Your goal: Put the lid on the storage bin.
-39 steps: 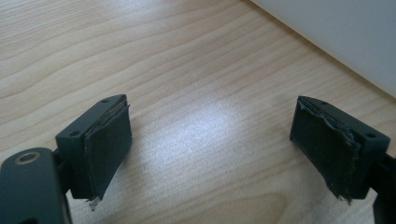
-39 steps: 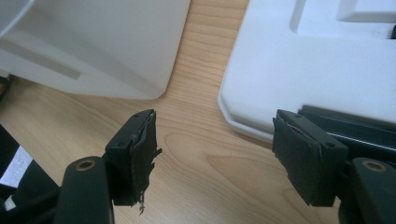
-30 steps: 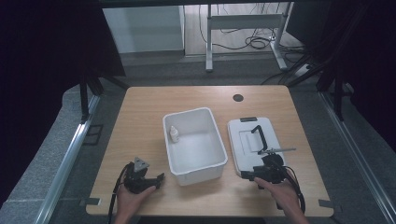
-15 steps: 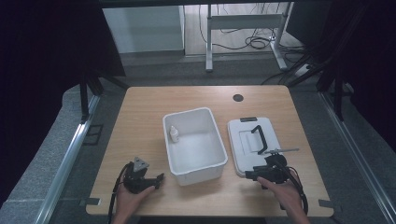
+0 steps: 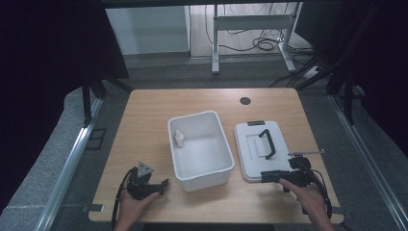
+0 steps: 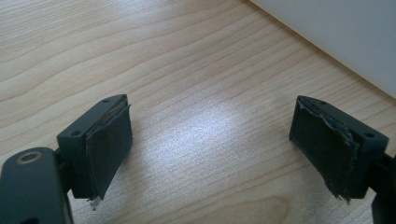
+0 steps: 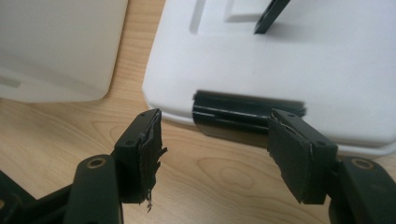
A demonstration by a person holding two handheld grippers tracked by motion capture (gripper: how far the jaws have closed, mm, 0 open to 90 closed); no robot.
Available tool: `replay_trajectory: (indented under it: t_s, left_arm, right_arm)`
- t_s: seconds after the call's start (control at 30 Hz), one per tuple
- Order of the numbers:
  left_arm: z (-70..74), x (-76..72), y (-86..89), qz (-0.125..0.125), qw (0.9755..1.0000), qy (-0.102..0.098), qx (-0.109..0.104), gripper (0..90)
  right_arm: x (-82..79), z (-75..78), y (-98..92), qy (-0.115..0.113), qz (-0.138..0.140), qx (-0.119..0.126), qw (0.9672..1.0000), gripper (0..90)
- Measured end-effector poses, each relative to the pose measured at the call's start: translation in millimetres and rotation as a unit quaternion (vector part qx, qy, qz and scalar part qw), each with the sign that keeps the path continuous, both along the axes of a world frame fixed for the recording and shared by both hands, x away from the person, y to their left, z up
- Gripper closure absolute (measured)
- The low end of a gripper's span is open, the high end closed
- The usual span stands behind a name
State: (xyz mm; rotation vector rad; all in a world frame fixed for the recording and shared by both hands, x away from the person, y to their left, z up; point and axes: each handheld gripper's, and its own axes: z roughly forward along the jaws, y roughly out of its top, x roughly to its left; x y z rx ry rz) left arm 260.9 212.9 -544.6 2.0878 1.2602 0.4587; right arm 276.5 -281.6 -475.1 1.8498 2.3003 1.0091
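Nearer now, right gripper (image 7: 212,154) straddles lid (image 7: 299,70) clasp (image 7: 245,114) (untouched).

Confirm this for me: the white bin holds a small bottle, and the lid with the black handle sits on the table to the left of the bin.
One detail is off. The white bin does hold a small bottle, but the lid with the black handle sits on the table to the right of the bin, not the left. The high view shows it, with the right hand-held gripper at its near edge.

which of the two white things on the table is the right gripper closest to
The flat white lid with the black handle; the right gripper is at its near edge. The open white tub sits further left, with a small bottle inside.
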Motion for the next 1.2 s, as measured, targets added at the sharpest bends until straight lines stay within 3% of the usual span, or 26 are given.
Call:
replay_trajectory:
  t_s: [0.23, 0.53, 0.8, 1.2]
  left_arm:
    - [0.0, -0.2, 0.1, 0.001, 1.0, 0.0, 0.0, 13.2]
    - [0.0, -0.3, 0.1, 0.001, 1.0, 0.0, 0.0, 13.2]
    - [0.1, -1.1, 0.1, 0.003, 1.0, 0.0, 0.001, 13.5]
    - [0.0, -1.8, 0.0, 0.005, 1.0, -0.001, 0.0, 13.6]
  right_arm:
    - [5.4, 7.2, -4.3, -0.001, 0.003, 0.004, 1.0, 38.3]
    - [10.8, 20.4, 0.8, -0.012, 0.001, -0.007, 0.9999, 38.3]
    - [15.9, 28.8, 3.4, -0.006, 0.007, -0.017, 0.9998, 38.6]
    - [31.4, 36.2, 2.3, 0.002, -0.007, 0.001, 1.0, 39.5]
